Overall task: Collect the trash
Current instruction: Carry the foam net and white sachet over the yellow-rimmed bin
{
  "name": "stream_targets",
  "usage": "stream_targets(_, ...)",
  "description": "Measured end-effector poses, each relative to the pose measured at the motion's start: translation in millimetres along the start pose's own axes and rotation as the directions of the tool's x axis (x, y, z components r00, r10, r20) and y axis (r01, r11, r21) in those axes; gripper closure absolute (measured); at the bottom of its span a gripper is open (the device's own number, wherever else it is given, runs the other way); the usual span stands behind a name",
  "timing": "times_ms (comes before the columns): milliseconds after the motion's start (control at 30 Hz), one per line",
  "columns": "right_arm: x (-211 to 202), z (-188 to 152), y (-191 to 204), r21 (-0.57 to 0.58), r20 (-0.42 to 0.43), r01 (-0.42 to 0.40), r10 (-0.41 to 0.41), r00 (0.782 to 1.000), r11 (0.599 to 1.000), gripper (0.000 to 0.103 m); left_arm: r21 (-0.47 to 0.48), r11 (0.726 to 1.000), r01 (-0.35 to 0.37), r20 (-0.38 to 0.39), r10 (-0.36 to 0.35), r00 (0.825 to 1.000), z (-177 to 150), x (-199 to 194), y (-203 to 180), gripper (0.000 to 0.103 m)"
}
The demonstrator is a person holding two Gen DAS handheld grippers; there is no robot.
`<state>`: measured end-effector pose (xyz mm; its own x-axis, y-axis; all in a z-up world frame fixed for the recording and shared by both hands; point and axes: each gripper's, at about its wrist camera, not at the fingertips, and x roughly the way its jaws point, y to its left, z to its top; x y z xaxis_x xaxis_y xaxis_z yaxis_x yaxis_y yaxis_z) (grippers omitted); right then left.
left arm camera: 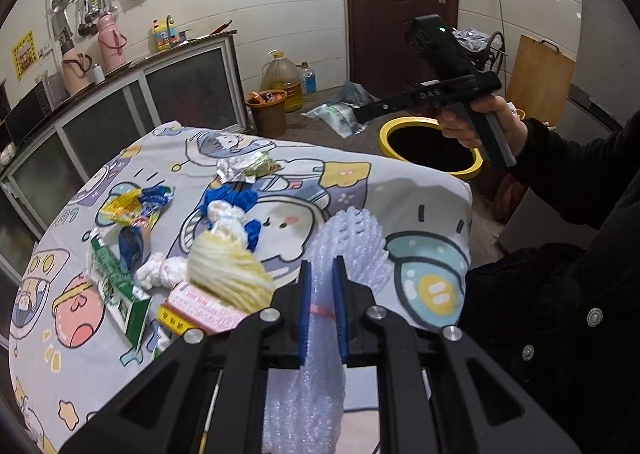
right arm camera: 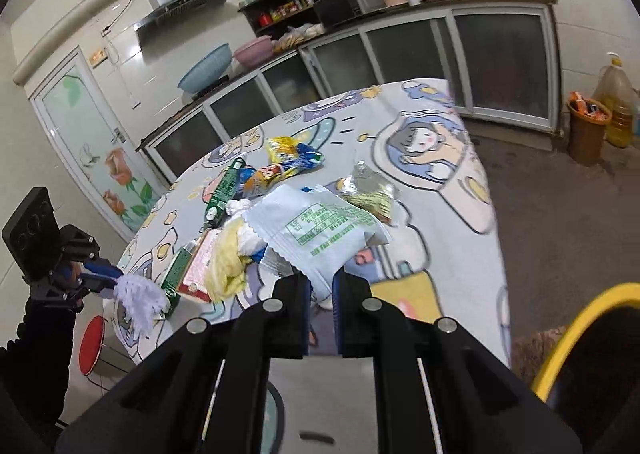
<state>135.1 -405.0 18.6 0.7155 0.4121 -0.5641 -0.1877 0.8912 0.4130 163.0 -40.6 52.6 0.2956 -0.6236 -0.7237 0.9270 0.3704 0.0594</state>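
Left gripper [left arm camera: 323, 308] pressed onto a bundle of white foam netting and bubble wrap [left arm camera: 352, 242], blue pads [left arm camera: 305, 310] pinching it at a narrow waist where a thin red band crosses; netted head fanning out ahead of the fingertips, bubble tail hanging below the jaws toward the handle. Right gripper [right arm camera: 322, 304] closed on a pale blue-white snack wrapper [right arm camera: 320, 228] with green print, nipped at its crimped near edge, the rest flaring forward over the table [right arm camera: 472, 190]. Both judged very light, soft and crushable, nothing fragile; wrapper film likely slick, so best pinched deep on the sealed seam; netting springy, best held at the cinched waist as now. Yellow-rimmed bin [left arm camera: 430, 142] low and to the right of the right gripper, beyond the table's far edge from the left gripper; dark inside, contents not visible. Brown bucket [left arm camera: 267, 110] far ahead on the floor by the cabinets, holding some orange and red packets. Ahead of the left fingertips on the cloth: yellow mop-like yarn bundle [left arm camera: 228, 274], green box [left arm camera: 116, 290], pink-and-yellow box [left arm camera: 200, 312], crumpled foil wrapper [left arm camera: 246, 168], blue-yellow snack bag [left arm camera: 136, 204].
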Motion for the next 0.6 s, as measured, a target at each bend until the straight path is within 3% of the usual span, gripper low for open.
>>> stream_targets(333,-69.9,-30.2,-41.2,0.077,0.080,0.069,-0.075,0.994,0.995,0.094,0.075,0.995,0.059,0.007,-0.060,0.998,43.8,29.4,-29.8,0.094)
stream_targets(600,-126.3,-50.6,-83.4,0.150,0.141,0.169,-0.190,0.972,0.974,0.094,0.133,0.981,0.142,0.038,-0.148,0.988,96.5,68.1,-55.4,0.094)
